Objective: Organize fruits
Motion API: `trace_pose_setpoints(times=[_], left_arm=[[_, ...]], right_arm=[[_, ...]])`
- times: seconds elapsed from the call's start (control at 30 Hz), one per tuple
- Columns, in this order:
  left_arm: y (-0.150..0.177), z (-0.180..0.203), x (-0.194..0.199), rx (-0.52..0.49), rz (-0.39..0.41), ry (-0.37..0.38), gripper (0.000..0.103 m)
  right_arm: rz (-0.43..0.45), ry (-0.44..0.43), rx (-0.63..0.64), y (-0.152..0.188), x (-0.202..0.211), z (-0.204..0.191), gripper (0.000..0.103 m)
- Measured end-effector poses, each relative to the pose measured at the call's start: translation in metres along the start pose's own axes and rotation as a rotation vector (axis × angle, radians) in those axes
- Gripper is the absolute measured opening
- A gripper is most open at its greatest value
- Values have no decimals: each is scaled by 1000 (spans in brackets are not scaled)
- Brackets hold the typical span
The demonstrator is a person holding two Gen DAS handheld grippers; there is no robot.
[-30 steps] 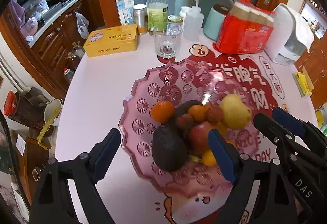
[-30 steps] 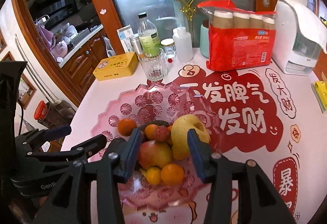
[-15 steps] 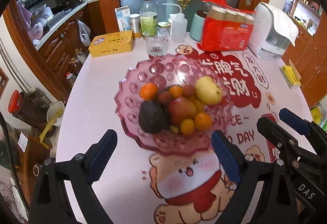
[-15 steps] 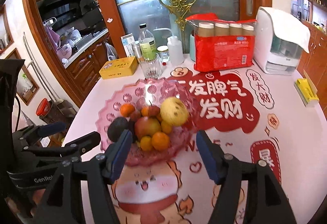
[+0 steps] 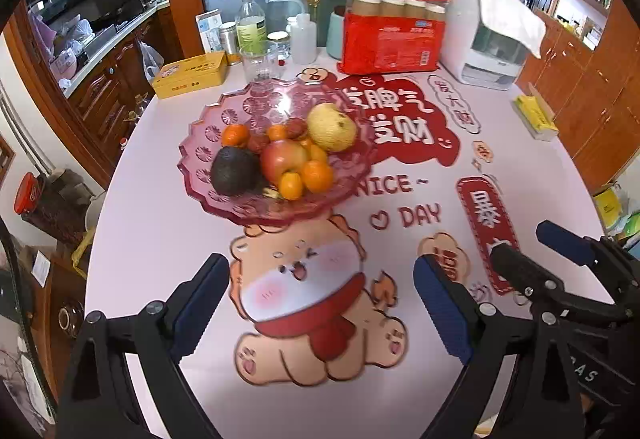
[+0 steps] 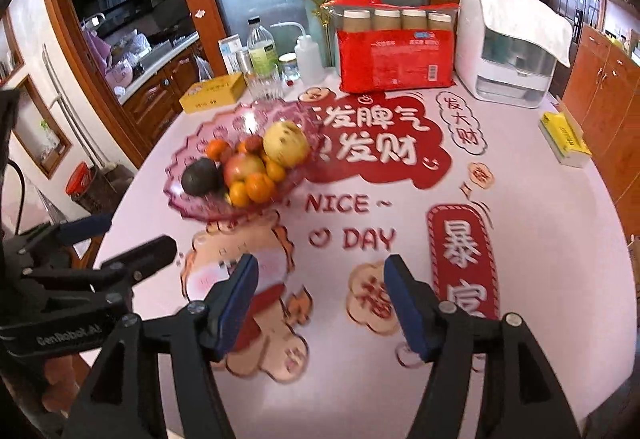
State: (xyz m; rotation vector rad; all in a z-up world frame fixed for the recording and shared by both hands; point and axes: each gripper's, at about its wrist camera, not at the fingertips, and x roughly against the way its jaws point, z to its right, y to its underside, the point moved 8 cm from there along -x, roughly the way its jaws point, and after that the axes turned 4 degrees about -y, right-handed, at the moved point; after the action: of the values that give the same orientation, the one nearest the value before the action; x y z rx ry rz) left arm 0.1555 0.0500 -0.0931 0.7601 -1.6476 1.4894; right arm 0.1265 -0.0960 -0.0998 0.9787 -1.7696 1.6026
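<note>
We see both hand-held grippers, the left (image 5: 320, 303) and the right (image 6: 318, 303), wide and holding nothing above the surface (image 5: 160, 239). The fruits (image 5: 286, 159) lie in the pink bowl (image 5: 196, 175). Only the right view shows the yellow box (image 6: 564, 133) fully.

Fruit bowl (image 5: 208, 175): 1. In it: avocado (image 5: 234, 173) 1, apple (image 5: 283, 158) 1, pear (image 5: 332, 127) 1, oranges (image 5: 317, 176) at least 4; small red fruits, count unclear. Upper frame: bottles (image 5: 250, 25) 2, glass (image 5: 259, 63) 1.
</note>
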Motion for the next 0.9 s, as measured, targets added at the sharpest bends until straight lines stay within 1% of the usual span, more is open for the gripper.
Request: trace_pose_setpoints(times=[0.2, 0.4, 0.6, 0.9], left_arm=[[14, 22, 27, 20, 23, -5, 93], [20, 37, 46, 51, 42, -21, 93], [18, 48, 58, 54, 81, -53, 93], [17, 53, 61, 66, 85, -70, 93]], right_arm=[[-27, 30, 0, 17, 27, 15, 66], [-4, 56, 7, 23, 52, 27, 66], [15, 41, 14, 21, 63, 36, 66], [42, 23, 39, 19, 73, 42, 66]])
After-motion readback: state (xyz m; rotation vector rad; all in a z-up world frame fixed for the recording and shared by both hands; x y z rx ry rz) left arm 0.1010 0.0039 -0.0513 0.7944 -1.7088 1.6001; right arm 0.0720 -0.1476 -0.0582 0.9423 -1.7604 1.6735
